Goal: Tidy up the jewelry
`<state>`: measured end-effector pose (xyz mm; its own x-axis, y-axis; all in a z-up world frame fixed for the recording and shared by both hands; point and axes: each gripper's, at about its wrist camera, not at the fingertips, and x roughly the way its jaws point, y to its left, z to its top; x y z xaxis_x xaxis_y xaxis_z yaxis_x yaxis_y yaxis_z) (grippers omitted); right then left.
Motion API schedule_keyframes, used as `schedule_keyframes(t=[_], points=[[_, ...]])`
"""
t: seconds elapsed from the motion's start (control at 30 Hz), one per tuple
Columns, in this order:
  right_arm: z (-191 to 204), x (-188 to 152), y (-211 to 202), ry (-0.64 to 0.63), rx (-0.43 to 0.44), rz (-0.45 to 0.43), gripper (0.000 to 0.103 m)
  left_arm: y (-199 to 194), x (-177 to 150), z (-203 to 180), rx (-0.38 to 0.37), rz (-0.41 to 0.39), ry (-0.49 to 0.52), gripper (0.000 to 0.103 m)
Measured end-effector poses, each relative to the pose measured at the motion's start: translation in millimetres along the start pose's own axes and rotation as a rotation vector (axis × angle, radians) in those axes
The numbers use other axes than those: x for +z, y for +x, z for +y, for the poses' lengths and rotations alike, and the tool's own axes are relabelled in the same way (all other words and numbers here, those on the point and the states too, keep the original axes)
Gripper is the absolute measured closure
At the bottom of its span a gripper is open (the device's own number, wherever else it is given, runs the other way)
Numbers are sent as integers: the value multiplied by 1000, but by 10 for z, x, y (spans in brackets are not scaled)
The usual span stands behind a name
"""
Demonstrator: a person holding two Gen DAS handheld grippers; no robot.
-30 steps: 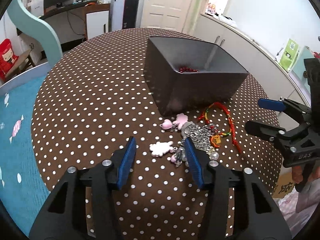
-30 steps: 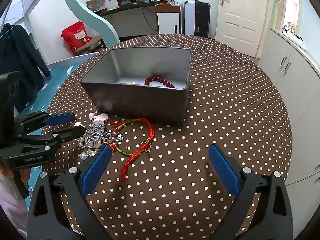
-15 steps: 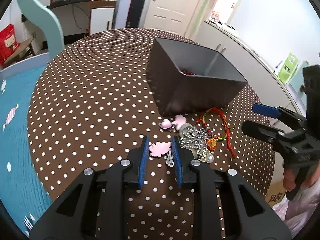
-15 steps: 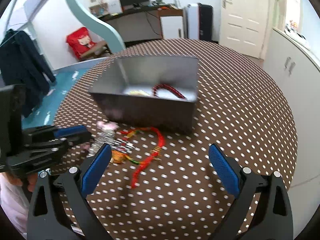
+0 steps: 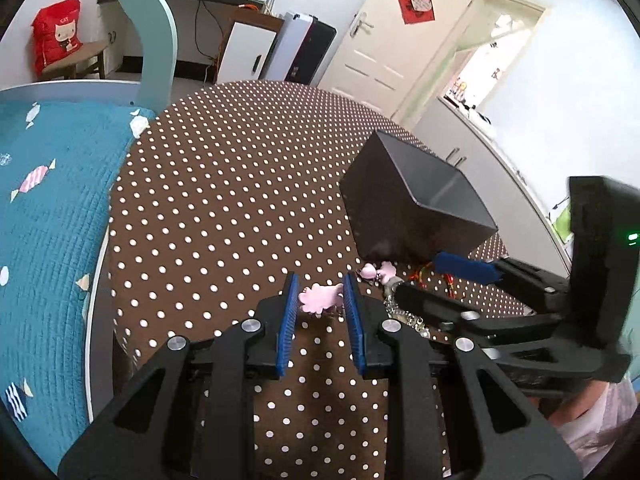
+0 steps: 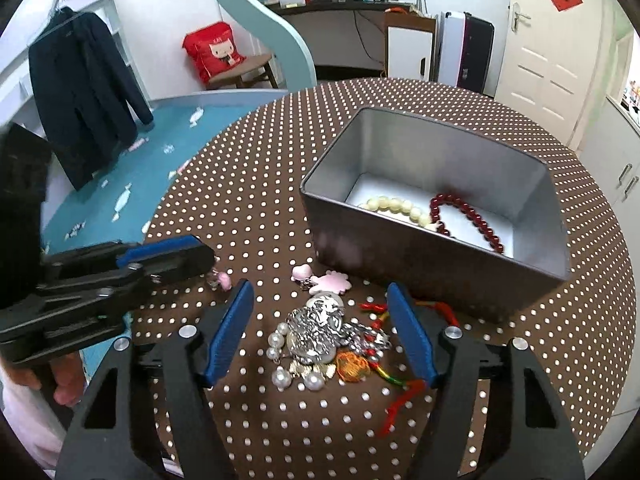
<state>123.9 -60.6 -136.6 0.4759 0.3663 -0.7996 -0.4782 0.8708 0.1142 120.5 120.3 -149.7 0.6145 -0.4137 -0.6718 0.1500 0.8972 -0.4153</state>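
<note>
Two claws, one tangled heap
Left claw point(image 5: 320, 300) pinches a pink charm point(image 5: 322, 298); right claw point(image 6: 320, 332), closing astride the silver chain pile point(image 6: 328, 328), may drag the knotted red cord point(image 6: 400, 392) along

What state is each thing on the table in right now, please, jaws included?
Left gripper: jaws shut on the pink charm.
Right gripper: jaws closing around the silver pile, not yet touching it.
Grey tin: open, upright.
Cream bracelet: inside the tin.
Red bead bracelet: inside the tin.
Red cord bracelet: on the cloth, outside the tin.
</note>
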Motion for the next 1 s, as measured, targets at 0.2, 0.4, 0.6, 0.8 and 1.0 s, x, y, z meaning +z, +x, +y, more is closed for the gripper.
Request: schedule_keyframes(t=[0.2,0.4,0.6,0.8,1.0], points=[[64,39,221,-18,-56,55,51,-29,-1,44,-33,-15,-4,80],[131,85,269,-64,-93,53,78,7,-15,55,-39,-9,3,80],[108,87,258,-53,-101,58,78,7,-1,64,-47,-11,3,80],[64,101,126,-36,-89,30,78,20,31,-3,-42,-14,18,80],[3,73,-17,-24,-71,1,78,51,74,-129,-37,-15,47,80]])
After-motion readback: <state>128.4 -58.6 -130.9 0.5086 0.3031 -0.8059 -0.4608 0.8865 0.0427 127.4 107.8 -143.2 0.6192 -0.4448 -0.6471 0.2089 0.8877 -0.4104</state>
